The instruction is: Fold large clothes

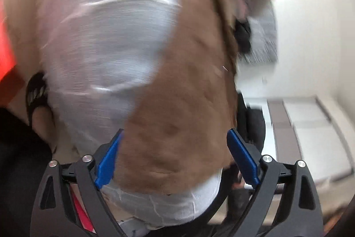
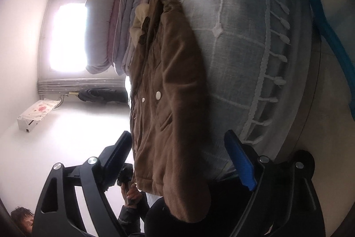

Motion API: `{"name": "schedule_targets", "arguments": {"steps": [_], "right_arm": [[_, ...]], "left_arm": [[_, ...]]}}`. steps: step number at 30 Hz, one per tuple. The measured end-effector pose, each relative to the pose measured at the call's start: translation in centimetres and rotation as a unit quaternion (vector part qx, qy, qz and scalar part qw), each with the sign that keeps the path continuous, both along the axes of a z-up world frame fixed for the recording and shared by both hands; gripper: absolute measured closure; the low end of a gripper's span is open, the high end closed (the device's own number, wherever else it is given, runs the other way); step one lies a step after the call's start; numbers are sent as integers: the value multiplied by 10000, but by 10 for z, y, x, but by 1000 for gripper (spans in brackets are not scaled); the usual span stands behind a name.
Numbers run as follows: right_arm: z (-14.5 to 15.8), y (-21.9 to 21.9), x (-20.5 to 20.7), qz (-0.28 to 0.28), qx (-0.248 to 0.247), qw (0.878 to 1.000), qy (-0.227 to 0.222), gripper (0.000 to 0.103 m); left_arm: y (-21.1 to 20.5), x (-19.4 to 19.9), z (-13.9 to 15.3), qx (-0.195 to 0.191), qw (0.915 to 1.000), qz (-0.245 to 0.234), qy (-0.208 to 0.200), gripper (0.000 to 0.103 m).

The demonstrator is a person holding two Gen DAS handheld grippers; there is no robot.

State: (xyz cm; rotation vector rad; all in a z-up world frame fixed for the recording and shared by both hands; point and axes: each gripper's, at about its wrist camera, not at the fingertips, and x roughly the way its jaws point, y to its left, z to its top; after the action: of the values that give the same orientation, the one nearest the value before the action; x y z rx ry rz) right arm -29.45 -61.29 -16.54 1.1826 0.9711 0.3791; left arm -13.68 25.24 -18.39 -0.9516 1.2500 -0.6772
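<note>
Left tool (image 1: pixel 175 157): jaws spread wide, gripping nothing; brown jacket (image 1: pixel 184 103) lies between them.
Right tool (image 2: pixel 177 161): jaws apart, empty, jacket hem (image 2: pixel 168 170) between.
Jacket: spread on grey bedspread (image 2: pixel 233 37), beside folded quilts (image 2: pixel 119 21).

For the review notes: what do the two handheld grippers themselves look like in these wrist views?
The left gripper and the right gripper look alike: black angular linkage arms with triangular cut-outs, round silver pivot pins at the joints, and flat finger pads. Left's pads are both blue; the right shows one blue pad, the other looks dark. No cables or markings are visible.
</note>
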Motion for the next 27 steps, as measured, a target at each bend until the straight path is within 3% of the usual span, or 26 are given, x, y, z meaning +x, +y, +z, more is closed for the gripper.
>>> {"name": "schedule_targets", "arguments": {"steps": [3,5,8,11,12,14,15,17,20,23,27], "right_arm": [[-8,4,5,96,58,9999,4,14],[-14,4,10,182,105,9998,18,13],[-23,3,17,228,240,9994,49,13],[-28,-3,19,226,451,9987,-73,11],[-28,-4,20,252,505,9983,-117,9],[-30,-4,21,372,591,9974,-185,8],[-31,-2,23,457,597,9970,-194,7],[-32,6,26,699,582,9957,-147,7],[-23,20,29,1041,604,9922,-323,7],[-8,36,33,1291,275,9898,-528,7],[-9,45,47,1233,-204,9920,-184,7]], "left_arm": [[-18,-1,18,36,9987,-375,-355,17],[-23,5,15,312,9983,-420,-241,17],[-24,15,2,379,9988,-308,54,17],[-33,17,6,589,9974,-418,-56,18],[-37,16,9,758,9960,-459,-142,22],[-40,17,11,1033,9935,-468,-136,45],[-38,17,11,1114,9928,-425,-72,52],[-29,15,10,1034,9941,-330,-10,71],[-31,12,27,1157,9923,-347,-271,81],[-36,12,34,1341,9885,-547,-437,83],[-45,19,30,1395,9868,-706,-420,82]]}}
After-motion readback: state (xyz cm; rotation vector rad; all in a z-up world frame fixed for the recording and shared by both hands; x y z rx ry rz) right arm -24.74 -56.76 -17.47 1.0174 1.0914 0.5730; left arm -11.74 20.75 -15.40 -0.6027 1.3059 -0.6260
